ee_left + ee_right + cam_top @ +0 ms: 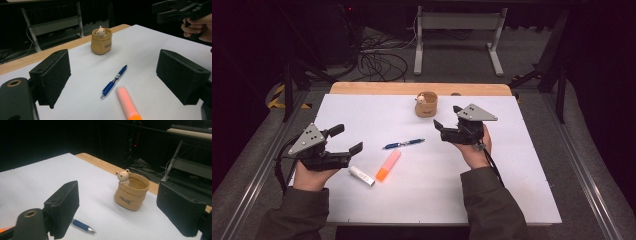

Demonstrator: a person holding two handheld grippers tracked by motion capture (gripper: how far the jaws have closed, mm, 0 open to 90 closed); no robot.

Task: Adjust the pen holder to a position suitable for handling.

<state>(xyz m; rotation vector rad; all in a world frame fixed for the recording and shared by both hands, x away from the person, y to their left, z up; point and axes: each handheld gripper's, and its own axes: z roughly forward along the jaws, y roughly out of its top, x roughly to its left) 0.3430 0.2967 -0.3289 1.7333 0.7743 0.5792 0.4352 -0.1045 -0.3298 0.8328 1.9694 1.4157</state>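
A tan pot with a small bear figure on its rim [426, 104] stands upright near the table's far edge. A blue pen [403, 144] lies mid-table, with an orange highlighter [388, 165] and a white capped stick [362, 176] nearer the front left. My left gripper [347, 139] is open above the table, left of the stick, and its view looks over the pen [113, 81] and highlighter [128, 103] toward the pot [101, 41]. My right gripper [447, 116] is open just right of the pot [131, 192], with nothing between its jaws.
The white table sheet [512, 170] has a wooden strip [377, 88] along its far edge. Behind the table stand a metal frame [457, 35] and loose cables [379, 62] on the floor. Rails run along both sides of the table.
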